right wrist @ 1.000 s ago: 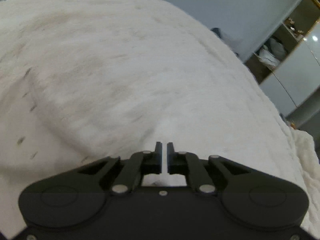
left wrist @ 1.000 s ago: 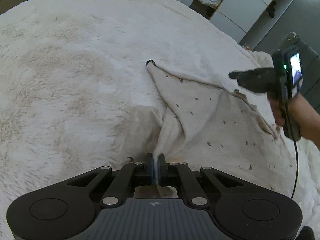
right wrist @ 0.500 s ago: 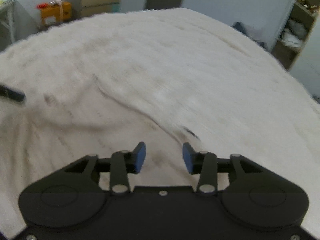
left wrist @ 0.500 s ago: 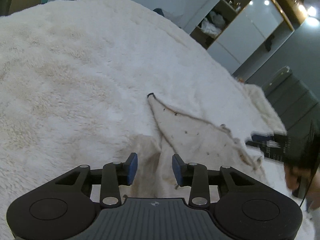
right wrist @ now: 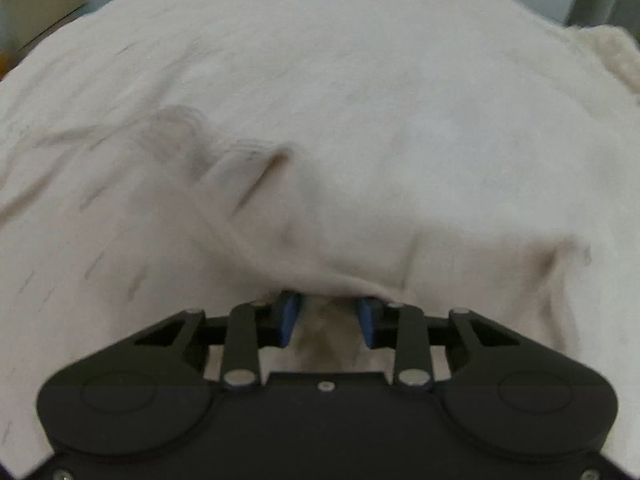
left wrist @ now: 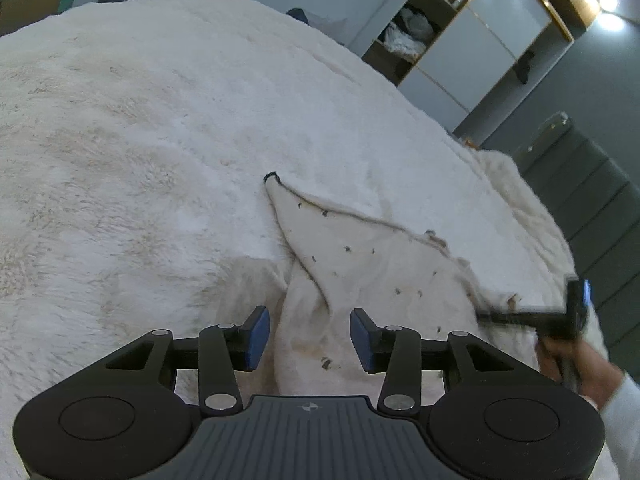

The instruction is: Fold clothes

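A cream garment with small dark marks lies crumpled on the fluffy white blanket. My left gripper hovers just above the garment's near fold. Its jaws are opening and its blue pads stand apart from the cloth. In the left wrist view my right gripper is blurred and low at the garment's right edge, held by a hand. In the right wrist view the right gripper has its jaws closing, with a raised edge of the garment between the pads and draped over their tips.
The blanket covers the whole bed. Beyond its far edge stand a wardrobe with open shelves and a grey wall. A lumpy cream throw lies at the right edge of the bed.
My left gripper let go of the garment's near fold, opened and rose slightly. My right gripper swung down across the bed to the garment's right edge, opened wide, then narrowed around the cloth.
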{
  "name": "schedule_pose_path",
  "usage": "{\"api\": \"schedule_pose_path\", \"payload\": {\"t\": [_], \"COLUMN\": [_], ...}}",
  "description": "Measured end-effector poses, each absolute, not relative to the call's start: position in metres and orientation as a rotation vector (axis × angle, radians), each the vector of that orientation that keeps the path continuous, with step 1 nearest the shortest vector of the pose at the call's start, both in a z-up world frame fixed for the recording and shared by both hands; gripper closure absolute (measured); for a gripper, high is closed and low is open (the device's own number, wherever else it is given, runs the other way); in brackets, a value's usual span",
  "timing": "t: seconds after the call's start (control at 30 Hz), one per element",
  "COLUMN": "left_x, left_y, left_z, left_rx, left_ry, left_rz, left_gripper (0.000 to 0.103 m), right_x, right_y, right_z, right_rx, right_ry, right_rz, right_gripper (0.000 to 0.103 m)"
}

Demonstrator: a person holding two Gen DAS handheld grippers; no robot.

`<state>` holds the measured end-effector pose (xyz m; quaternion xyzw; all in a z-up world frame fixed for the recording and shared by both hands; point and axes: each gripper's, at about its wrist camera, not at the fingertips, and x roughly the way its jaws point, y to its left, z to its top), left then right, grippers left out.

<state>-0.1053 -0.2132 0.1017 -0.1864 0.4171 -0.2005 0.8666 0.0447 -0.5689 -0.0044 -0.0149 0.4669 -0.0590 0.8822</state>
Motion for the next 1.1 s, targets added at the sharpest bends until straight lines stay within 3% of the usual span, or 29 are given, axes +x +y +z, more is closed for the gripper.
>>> {"api": "schedule_pose_path", "payload": {"t": [0.17, 0.23, 0.27, 0.33, 0.57, 0.67, 0.83, 0.93, 0.97, 1.1], "left_x": [-0.098, -0.097, -0.097, -0.098, -0.109, -0.118, -0.125, -0.121, -0.118, -0.108], "left_y": [-0.216, -0.216, -0.216, -0.216, -0.214, -0.218, -0.240, -0.251, -0.251, -0.232], "left_z": [0.097, 0.097, 0.098, 0.100, 0.108, 0.116, 0.114, 0.105, 0.101, 0.098], "left_rx": [-0.381, -0.379, -0.378, -0.389, -0.399, -0.388, -0.334, -0.266, -0.264, -0.320], "left_ry": [0.887, 0.889, 0.887, 0.877, 0.850, 0.830, 0.860, 0.897, 0.912, 0.904], "left_rz": [-0.406, -0.403, -0.402, -0.414, -0.449, -0.532, -0.718, -0.717, -0.704, -0.640], "left_gripper": [0.064, 0.064, 0.064, 0.064, 0.063, 0.063, 0.063, 0.063, 0.063, 0.063], "right_x": [0.079, 0.069, 0.059, 0.038, -0.036, -0.049, 0.004, 0.045, 0.053, 0.065], "right_y": [-0.585, -0.590, -0.592, -0.597, -0.639, -0.644, -0.662, -0.686, -0.689, -0.695], "right_z": [0.031, 0.049, 0.058, 0.074, 0.064, 0.030, -0.014, -0.024, -0.018, 0.038], "right_rx": [0.054, 0.058, 0.050, 0.035, 0.099, 0.068, -0.015, 0.088, 0.114, 0.180], "right_ry": [0.833, 0.806, 0.802, 0.799, 0.981, 1.080, 1.088, 1.047, 1.021, 0.848], "right_rz": [-0.189, -0.173, -0.155, -0.123, -0.114, -0.104, -0.252, -0.364, -0.387, -0.459], "right_gripper": [0.082, 0.077, 0.069, 0.067, 0.067, 0.067, 0.070, 0.072, 0.077, 0.074]}}
